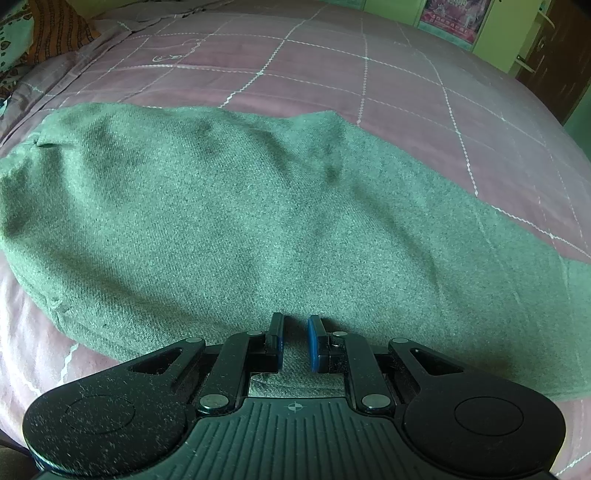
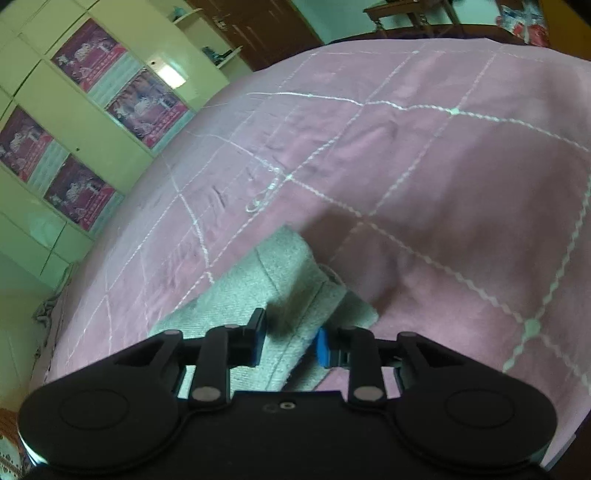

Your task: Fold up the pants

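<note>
Pants, grey-green woven cloth, lie spread across a pink quilted bedspread with white stitched squares. In the left wrist view the broad upper part fills the middle, one side running off right toward the legs.

Left gripper: narrow slot between the blue pads, near edge of the pants inside it. Cloth passes between the fingers and shows again behind them, near the gripper body. Reading: pinched on that edge, jaws nearly together, thin fabric accounting for the small slot. Likely held so as to anchor or lift this side while the other end is brought over.

Right gripper: jaws stand wider. A narrower stretch of the pants, probably a leg end with a seam down it, runs between the fingers and on past them. Its end lies just beyond the fingertips, slightly rumpled, on the bedspread. Whether the pads actually press the cloth I cannot tell; some motion blur here.

Placement judgement: one gripper per end suits a lengthwise fold, leg end carried toward the waist. Fold looks barely begun; the upper part lies flat and single.

Beyond the bed: pale green cupboard doors with pink posters, dark wooden door.
</note>
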